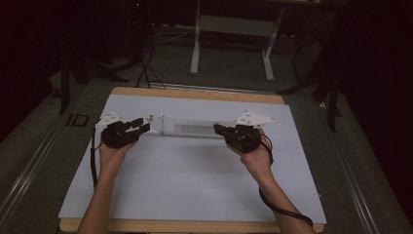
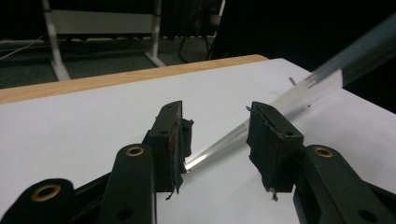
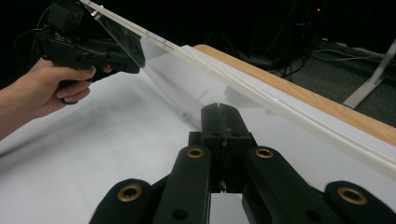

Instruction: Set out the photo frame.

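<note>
The left gripper [image 1: 142,126] and right gripper [image 1: 219,129] faced each other over the table [image 1: 195,195], each at one end of a clear strip [image 1: 187,128], probably to keep it level. In the left gripper view the jaws stood apart, the strip's end [image 2: 219,144] between them, untouched. In the right gripper view the jaws were closed; whether they pinched the strip [image 3: 261,95], running above them, I cannot tell.

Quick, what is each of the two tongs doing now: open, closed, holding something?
Left tongs: open, the clear plastic sheet lies between the jaws, not pressed.
Right tongs: closed on that sheet's edge.
</note>
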The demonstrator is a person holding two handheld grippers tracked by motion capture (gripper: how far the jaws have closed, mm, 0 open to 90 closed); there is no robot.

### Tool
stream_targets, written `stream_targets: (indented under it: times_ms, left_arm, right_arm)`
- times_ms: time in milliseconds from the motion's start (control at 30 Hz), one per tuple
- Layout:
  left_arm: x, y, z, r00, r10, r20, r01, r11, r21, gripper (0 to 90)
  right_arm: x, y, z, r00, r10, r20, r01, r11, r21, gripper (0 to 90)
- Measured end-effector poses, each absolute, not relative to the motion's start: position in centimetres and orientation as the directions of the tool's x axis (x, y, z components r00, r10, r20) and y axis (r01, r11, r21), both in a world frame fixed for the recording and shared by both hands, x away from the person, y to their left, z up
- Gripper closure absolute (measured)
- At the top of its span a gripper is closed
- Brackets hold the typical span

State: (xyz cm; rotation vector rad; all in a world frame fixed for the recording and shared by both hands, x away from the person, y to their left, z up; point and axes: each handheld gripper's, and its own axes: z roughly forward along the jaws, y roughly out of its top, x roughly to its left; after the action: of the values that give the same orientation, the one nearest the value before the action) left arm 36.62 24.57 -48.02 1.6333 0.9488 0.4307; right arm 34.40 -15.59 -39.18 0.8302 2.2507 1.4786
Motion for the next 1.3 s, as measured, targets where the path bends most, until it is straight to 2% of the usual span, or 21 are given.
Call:
stream_targets:
  times_ms: [400, 800, 933, 1300]
  left_arm:
    - [36.6, 23.9, -48.3, 0.653, 0.739, -0.165, 0.331, -0.084, 0.94, 55.2]
    - [37.6, 20.8, -47.1, 0.677, 0.733, -0.065, 0.262, -0.157, 0.952, 53.1]
    - [38.0, 20.4, -47.2, 0.681, 0.73, -0.064, 0.259, -0.157, 0.953, 50.2]
    - [38.1, 20.4, -47.3, 0.689, 0.722, -0.061, 0.251, -0.159, 0.955, 49.7]
  right_arm:
    - [35.2, -16.0, -38.6, -0.763, 0.645, 0.044, 0.294, 0.285, 0.912, 90.0]
    - [35.7, -16.1, -38.5, -0.754, 0.656, 0.042, 0.298, 0.285, 0.911, 90.0]
    - [35.9, -16.2, -38.6, -0.75, 0.66, 0.042, 0.303, 0.286, 0.909, 90.0]
    - [35.9, -16.9, -39.2, -0.739, 0.671, 0.049, 0.318, 0.284, 0.905, 90.0]
